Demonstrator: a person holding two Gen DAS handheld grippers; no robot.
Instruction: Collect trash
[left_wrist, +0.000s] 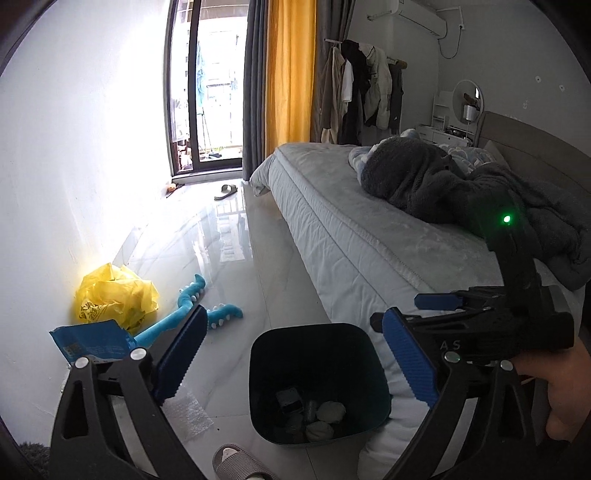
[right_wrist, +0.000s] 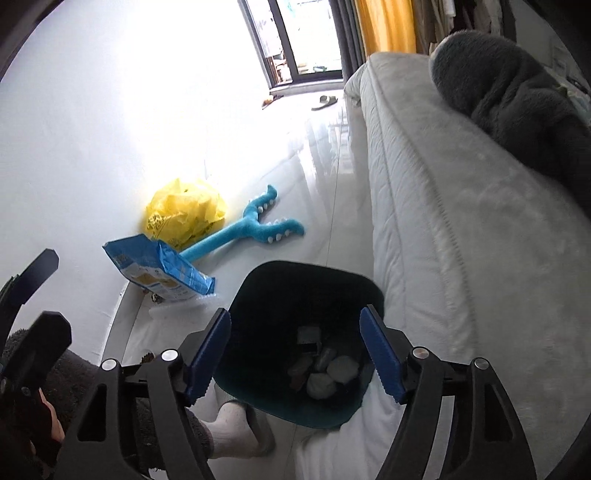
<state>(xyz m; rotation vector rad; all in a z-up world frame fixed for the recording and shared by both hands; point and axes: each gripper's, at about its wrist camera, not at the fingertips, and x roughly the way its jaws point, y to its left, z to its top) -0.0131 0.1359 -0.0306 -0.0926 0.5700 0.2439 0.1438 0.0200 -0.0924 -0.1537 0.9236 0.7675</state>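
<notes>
A dark bin (left_wrist: 255, 369) stands on the floor against the bed, with white crumpled wads (left_wrist: 330, 411) and a dark box inside. My left gripper (left_wrist: 295, 317) hangs open and empty above and just short of it. My right gripper (right_wrist: 295, 314) is open and empty right over the bin (right_wrist: 306, 269), with the wads (right_wrist: 341, 369) seen between its jaws. One of its blue fingers (left_wrist: 439, 301) shows at the right in the left wrist view. By the wall lie a yellow plastic bag (right_wrist: 184, 210), a blue packet (right_wrist: 159, 269) and clear bubble wrap (left_wrist: 188, 413).
The bed (left_wrist: 351, 240) runs along the right with a grey blanket (left_wrist: 424, 181) on it. A blue plush toy (right_wrist: 243, 229) lies beside the yellow bag (left_wrist: 114, 295). A person's foot in a sock and slipper (right_wrist: 236, 432) stands before the bin. A lone slipper (left_wrist: 226, 191) lies near the glass door.
</notes>
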